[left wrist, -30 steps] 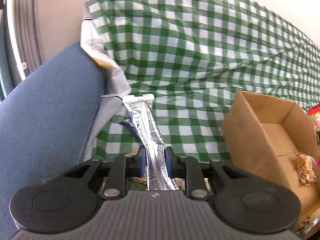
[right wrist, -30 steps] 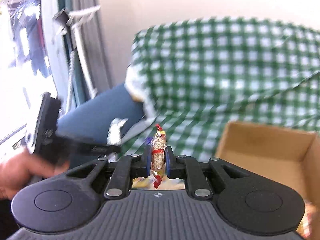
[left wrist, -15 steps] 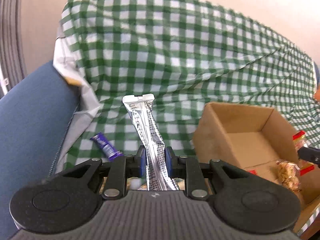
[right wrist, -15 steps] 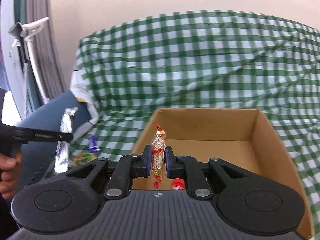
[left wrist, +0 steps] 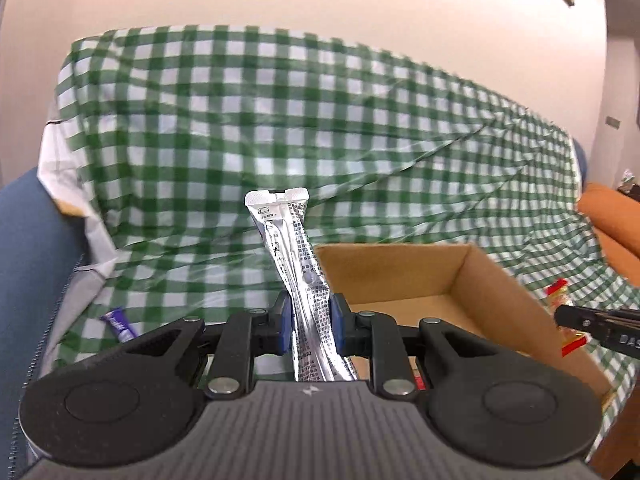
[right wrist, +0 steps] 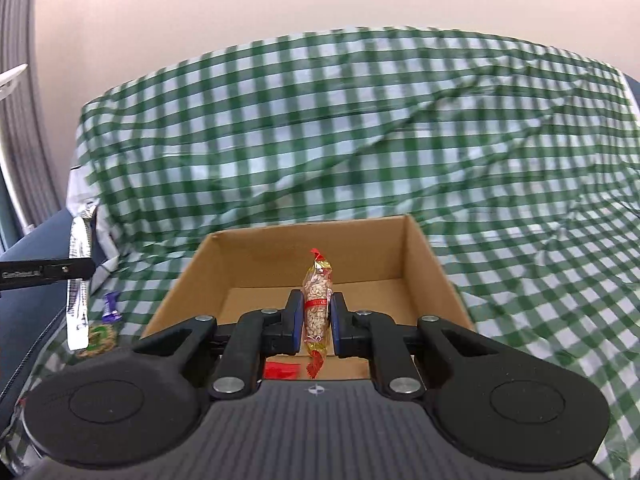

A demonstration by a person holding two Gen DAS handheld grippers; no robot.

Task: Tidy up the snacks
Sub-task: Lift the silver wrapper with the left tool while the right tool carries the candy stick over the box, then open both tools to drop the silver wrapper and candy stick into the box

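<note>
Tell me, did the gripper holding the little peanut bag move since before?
Yes. The right gripper, shut on the clear peanut packet, swung right and in toward the brown cardboard box, which now sits straight ahead of it.

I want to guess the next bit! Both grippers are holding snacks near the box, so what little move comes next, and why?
Probably the right hand-held gripper lowers a little and lets go: its peanut packet already hangs over the open cardboard box, while the left hand-held gripper with the silver packet is beside it.
</note>
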